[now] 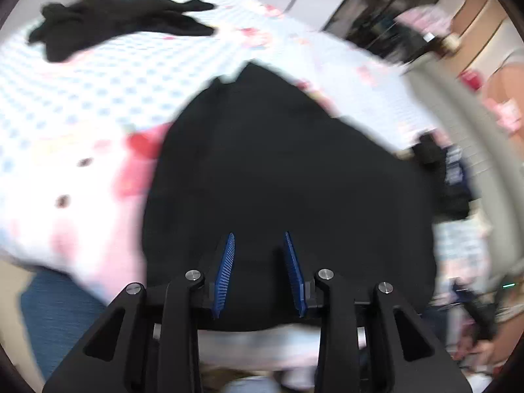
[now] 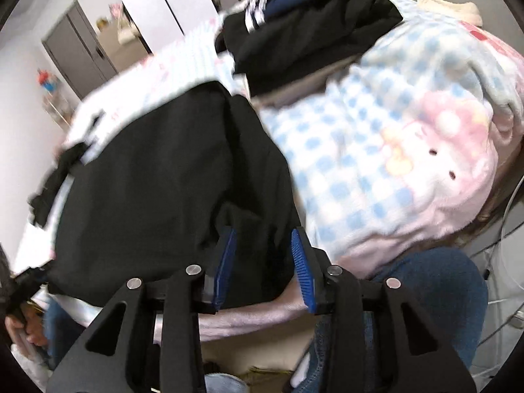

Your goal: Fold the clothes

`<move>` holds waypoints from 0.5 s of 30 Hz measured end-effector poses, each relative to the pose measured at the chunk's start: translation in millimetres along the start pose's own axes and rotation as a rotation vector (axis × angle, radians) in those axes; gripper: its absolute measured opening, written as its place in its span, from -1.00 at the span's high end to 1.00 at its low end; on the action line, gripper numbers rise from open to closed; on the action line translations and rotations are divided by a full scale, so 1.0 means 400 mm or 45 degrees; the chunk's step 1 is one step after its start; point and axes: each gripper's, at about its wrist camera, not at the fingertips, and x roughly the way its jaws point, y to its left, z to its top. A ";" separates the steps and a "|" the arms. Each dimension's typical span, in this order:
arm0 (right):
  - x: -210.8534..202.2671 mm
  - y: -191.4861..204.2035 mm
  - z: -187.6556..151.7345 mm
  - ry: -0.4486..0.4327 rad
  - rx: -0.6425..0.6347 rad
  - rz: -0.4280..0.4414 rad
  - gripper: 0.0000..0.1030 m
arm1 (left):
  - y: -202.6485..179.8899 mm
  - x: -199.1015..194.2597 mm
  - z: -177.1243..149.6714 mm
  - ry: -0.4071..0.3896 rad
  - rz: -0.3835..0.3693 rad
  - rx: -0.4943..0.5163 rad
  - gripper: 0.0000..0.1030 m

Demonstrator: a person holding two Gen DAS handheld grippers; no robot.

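Observation:
A black garment (image 1: 281,163) lies spread on a bed blanket (image 1: 82,104) printed with blue checks and pink cartoon figures. My left gripper (image 1: 258,239) hovers over its near edge with the blue pads (image 1: 226,268) apart; black cloth shows in the gap, and nothing looks pinched. In the right wrist view the same black garment (image 2: 157,170) fills the left half. My right gripper (image 2: 263,234) stands open over its near right corner, where a fold rises beside the left pad (image 2: 226,262).
Another black garment (image 1: 118,19) lies crumpled at the bed's far side. A pile of dark clothes with white stripes (image 2: 304,29) sits at the far end. A person's jeans-clad leg (image 2: 425,294) is beside the bed's near edge (image 2: 249,321). Wardrobe and shelves stand behind.

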 end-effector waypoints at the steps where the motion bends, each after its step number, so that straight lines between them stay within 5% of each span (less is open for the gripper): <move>1: -0.010 -0.009 0.009 -0.006 0.015 0.047 0.26 | -0.029 0.008 0.008 0.013 -0.082 -0.002 0.35; 3: 0.007 -0.005 0.020 0.037 0.000 0.120 0.10 | -0.095 0.037 0.013 0.044 -0.124 0.080 0.34; 8: 0.078 -0.002 0.037 0.114 0.041 0.045 -0.23 | -0.243 0.105 0.006 0.144 -0.235 0.264 0.34; 15: 0.180 -0.039 0.037 0.259 0.144 0.128 -0.71 | -0.291 0.131 -0.063 0.282 -0.351 0.296 0.26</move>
